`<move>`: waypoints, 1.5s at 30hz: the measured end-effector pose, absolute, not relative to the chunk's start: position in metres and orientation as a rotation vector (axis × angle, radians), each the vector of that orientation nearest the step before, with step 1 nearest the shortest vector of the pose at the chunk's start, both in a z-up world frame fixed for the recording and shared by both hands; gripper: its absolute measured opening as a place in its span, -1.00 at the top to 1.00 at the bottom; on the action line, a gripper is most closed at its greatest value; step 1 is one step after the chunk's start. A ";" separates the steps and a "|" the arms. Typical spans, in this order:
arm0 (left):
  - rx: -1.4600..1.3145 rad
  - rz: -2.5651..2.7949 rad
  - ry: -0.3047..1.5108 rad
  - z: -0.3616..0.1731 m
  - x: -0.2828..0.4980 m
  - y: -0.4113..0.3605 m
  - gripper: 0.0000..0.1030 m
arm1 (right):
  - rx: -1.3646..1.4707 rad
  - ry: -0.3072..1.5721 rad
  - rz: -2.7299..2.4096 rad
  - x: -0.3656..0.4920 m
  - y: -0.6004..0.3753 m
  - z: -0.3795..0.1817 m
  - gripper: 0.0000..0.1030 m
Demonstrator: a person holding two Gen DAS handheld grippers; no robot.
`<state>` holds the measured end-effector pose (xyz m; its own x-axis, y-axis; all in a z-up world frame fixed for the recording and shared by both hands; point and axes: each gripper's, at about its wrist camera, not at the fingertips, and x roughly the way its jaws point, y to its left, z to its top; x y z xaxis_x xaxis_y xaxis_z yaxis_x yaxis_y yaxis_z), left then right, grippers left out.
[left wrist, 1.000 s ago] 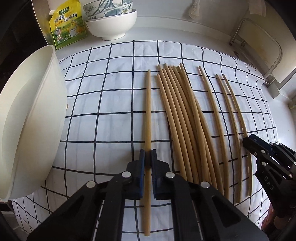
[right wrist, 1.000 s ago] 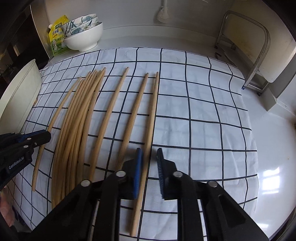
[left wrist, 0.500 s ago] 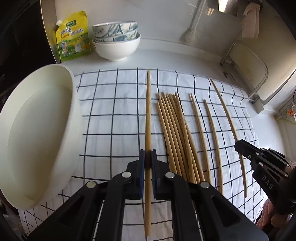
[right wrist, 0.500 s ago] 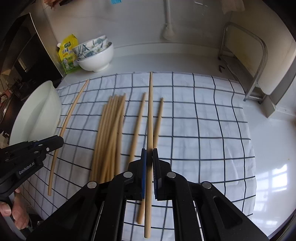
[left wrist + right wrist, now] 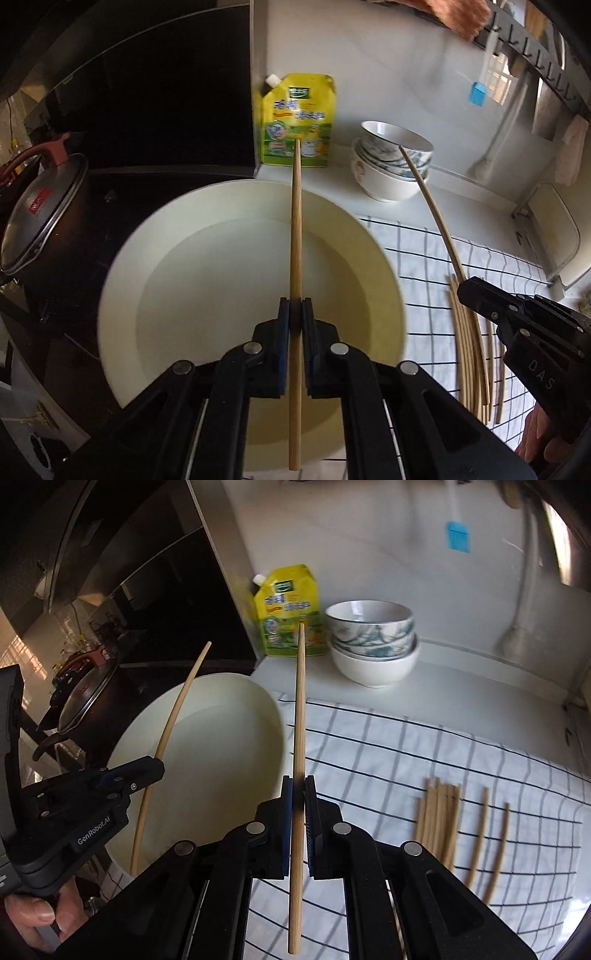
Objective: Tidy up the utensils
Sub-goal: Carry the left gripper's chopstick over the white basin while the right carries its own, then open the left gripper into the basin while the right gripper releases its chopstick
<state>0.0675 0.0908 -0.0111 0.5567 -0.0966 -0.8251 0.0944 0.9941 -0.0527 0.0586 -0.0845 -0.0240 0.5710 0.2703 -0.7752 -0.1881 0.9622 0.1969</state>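
1. The left wrist view looks almost straight down into the big white basin (image 5: 251,295), which fills the middle of the picture. It also shows a dark pot with a glass lid (image 5: 40,214) at the far left and a rail of hooks at the top right. The right wrist view shows only part of these.
2. The right wrist view takes in far more of the checked cloth (image 5: 424,760) and shows the chopsticks left on it (image 5: 439,819): a tight bundle and two loose ones just beside it, well apart from the basin (image 5: 207,760).
3. The left gripper (image 5: 295,314) has its fingers pressed onto one chopstick (image 5: 295,240). The stick runs forward above the basin, and its far tip lies in front of the yellow pouch (image 5: 299,118).
4. The right gripper (image 5: 298,794) pinches another chopstick (image 5: 299,716) in the same way. That stick hangs above the cloth's edge beside the basin rim, pointing at the pouch (image 5: 288,609).
5. Each gripper shows in the other's view. The right one (image 5: 517,325) is at the right edge with its stick bent by the lens. The left one (image 5: 92,794) is at the left, over the basin, with a hand (image 5: 33,915) below it.
6. Stacked bowls (image 5: 373,646) stand by the wall next to the pouch. Nothing lies between the held sticks and the basin.
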 end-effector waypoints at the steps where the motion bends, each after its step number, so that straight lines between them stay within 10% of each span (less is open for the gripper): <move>1: -0.004 -0.102 0.978 -0.013 0.073 0.101 0.86 | 0.090 0.931 0.285 0.066 -0.072 -0.026 0.88; 25: -0.009 -0.107 1.191 -0.101 0.103 0.167 0.85 | 0.038 1.184 0.259 0.111 0.023 -0.103 0.88; 31: -0.014 -0.078 1.156 -0.091 0.104 0.171 0.13 | 0.043 1.137 0.236 0.109 0.022 -0.094 0.54; 45: -0.012 -0.079 1.072 -0.050 0.078 0.171 0.11 | 0.051 1.059 0.233 0.077 0.001 -0.054 0.52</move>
